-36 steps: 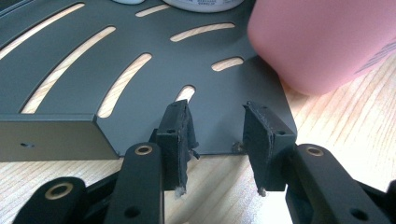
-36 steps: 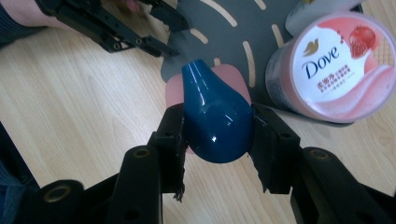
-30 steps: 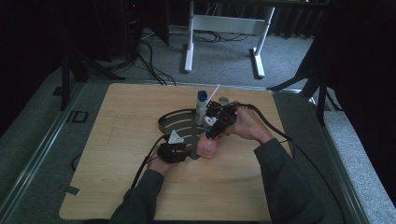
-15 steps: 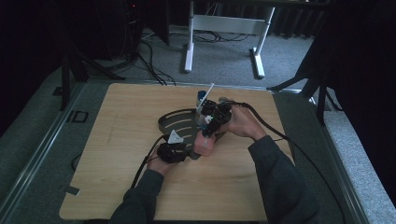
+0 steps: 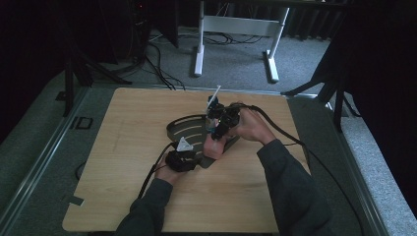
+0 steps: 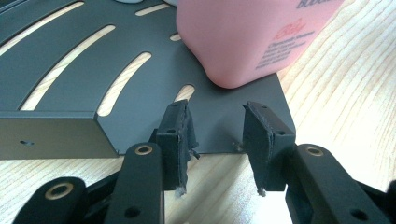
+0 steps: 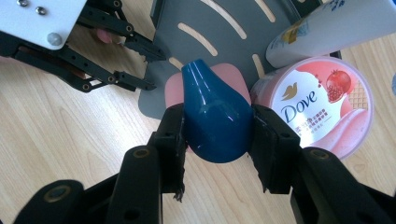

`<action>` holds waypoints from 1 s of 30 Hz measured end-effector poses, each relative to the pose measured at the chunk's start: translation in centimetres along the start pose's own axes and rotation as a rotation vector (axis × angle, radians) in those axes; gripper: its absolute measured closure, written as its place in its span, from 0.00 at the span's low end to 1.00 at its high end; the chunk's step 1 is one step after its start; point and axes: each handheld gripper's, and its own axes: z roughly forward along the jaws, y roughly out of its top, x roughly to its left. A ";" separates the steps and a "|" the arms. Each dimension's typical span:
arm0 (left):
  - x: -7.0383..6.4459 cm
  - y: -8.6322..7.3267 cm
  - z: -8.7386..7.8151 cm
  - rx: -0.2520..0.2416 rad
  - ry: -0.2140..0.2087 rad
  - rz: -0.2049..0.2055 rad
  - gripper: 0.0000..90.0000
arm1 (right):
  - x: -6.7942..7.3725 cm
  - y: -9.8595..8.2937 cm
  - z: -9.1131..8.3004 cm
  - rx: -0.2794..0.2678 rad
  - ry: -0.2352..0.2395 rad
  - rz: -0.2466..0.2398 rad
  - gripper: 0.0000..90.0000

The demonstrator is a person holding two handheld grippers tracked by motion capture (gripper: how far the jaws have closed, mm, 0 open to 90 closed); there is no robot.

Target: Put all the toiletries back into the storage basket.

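Note:
A pink bottle [image 5: 215, 146] with a dark blue cap [image 7: 215, 121] stands on the near right corner of a dark grey slotted tray [image 5: 184, 129]. From above, my right gripper [image 7: 217, 140] is shut on that blue cap; it is also visible in the high view [image 5: 217, 131]. My left gripper [image 6: 217, 135] rests on the table at the tray's near edge, open, with nothing between its fingers. The bottle's pink base [image 6: 252, 37] stands just beyond it. The left gripper [image 5: 193, 158] lies left of the bottle.
A Dove jar [image 7: 317, 105] with a pink lid sits beside the bottle. A white bottle [image 7: 327, 28] lies just beyond it. Cables trail from both grippers across the wooden table [image 5: 123, 147]. White desk legs [image 5: 199, 49] stand on the floor behind.
My right hand and its gripper have shifted slightly left over the tray, still holding the cap. The left gripper has stayed in place.

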 end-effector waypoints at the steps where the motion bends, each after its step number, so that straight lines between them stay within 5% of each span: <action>1: 0.0 0.0 0.0 -0.001 0.002 -0.001 0.67 | -0.3 0.1 0.1 0.002 0.002 0.013 0.65; 30: 0.0 0.0 0.0 -0.003 0.003 -0.006 0.68 | -1.2 0.5 0.2 0.034 -0.012 0.063 0.65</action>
